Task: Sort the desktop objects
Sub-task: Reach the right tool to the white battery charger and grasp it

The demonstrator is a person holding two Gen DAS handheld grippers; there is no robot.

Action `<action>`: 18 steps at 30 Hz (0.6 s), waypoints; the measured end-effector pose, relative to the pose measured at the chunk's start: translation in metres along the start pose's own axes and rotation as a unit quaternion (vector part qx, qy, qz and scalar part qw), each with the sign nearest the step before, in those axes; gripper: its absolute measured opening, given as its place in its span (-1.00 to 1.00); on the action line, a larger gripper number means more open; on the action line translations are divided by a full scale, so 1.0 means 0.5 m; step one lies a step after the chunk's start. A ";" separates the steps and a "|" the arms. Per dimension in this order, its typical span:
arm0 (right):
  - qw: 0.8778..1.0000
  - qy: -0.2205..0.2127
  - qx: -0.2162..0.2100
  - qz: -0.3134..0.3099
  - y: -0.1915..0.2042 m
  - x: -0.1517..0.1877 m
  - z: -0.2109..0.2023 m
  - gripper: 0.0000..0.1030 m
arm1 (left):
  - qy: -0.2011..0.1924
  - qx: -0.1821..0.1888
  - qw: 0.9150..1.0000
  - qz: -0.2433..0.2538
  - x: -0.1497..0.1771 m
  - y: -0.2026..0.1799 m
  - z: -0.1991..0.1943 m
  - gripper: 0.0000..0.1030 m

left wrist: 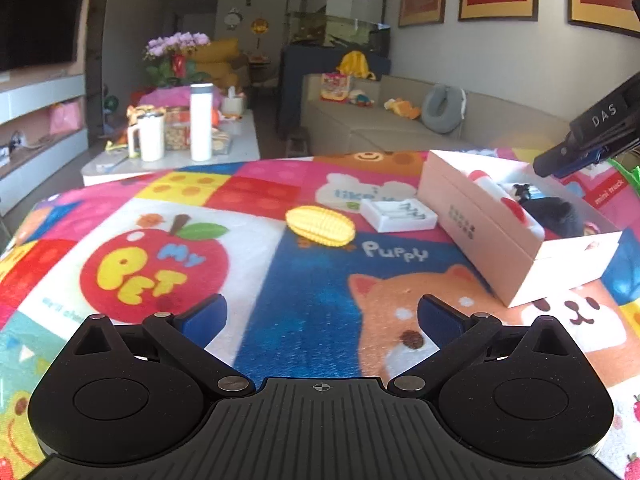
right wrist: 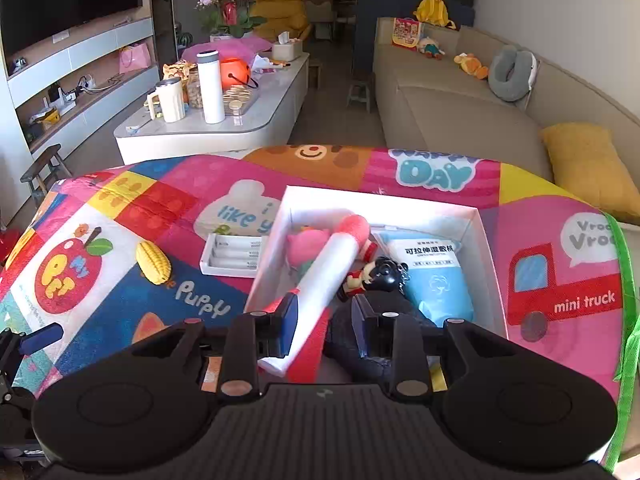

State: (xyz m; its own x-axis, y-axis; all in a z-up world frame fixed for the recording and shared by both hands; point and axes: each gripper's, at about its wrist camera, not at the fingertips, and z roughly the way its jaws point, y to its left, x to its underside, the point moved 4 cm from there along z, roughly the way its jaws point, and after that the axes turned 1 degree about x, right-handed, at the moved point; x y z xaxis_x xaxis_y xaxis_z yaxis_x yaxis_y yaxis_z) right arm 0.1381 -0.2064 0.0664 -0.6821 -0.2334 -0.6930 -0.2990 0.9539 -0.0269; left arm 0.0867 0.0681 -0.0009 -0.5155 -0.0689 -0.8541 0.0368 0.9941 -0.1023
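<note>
A yellow toy corn cob (left wrist: 320,226) lies on the colourful mat, also in the right wrist view (right wrist: 153,261). A white battery tray (left wrist: 398,215) (right wrist: 233,255) lies beside a white box (left wrist: 496,256) (right wrist: 486,240). The box holds a white and red tube (right wrist: 340,264), a pink toy (right wrist: 306,246), a black figurine (right wrist: 384,276) and a blue wipes pack (right wrist: 436,276). My left gripper (left wrist: 322,316) is open and empty, low over the mat short of the corn. My right gripper (right wrist: 325,320) hovers open over the box's near end, empty.
A white coffee table (right wrist: 256,120) with a mug (right wrist: 170,100), a white bottle (right wrist: 211,86) and snacks stands beyond the mat. A beige sofa (right wrist: 460,100) runs along the right. A TV shelf (right wrist: 80,80) lines the left wall.
</note>
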 end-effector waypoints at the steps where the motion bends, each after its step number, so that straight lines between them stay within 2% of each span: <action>1: 1.000 0.000 -0.011 0.001 0.012 -0.009 0.001 -0.44 | 0.004 0.002 1.000 -0.009 0.000 0.011 0.002 1.00; 4: 0.999 0.013 -0.045 0.010 0.055 -0.038 0.018 -0.34 | 0.017 0.011 0.999 -0.036 0.003 0.030 0.010 1.00; 7: 0.997 0.036 -0.069 0.009 0.109 -0.071 0.061 -0.34 | 0.013 0.018 0.999 -0.036 0.005 0.030 0.007 1.00; 11: 0.998 0.045 -0.036 -0.015 0.133 -0.098 0.093 -0.50 | 0.008 0.030 0.998 -0.056 0.006 0.039 0.003 1.00; 15: 0.999 0.040 -0.010 -0.005 0.079 -0.075 0.073 -0.50 | 0.017 0.045 0.995 -0.085 0.007 0.053 0.011 1.00; 18: 0.997 0.068 0.032 -0.007 0.034 -0.034 0.101 -0.50 | 0.004 0.051 0.995 -0.083 0.007 0.049 0.003 1.00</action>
State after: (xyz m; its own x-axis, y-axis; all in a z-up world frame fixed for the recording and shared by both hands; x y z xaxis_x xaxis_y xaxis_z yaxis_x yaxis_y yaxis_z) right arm 0.1784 -0.1765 0.0412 -0.7637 -0.2657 -0.5883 -0.2686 0.9595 -0.0846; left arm 0.0873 0.0921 -0.0072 -0.5290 -0.2293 -0.8170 0.0377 0.9555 -0.2926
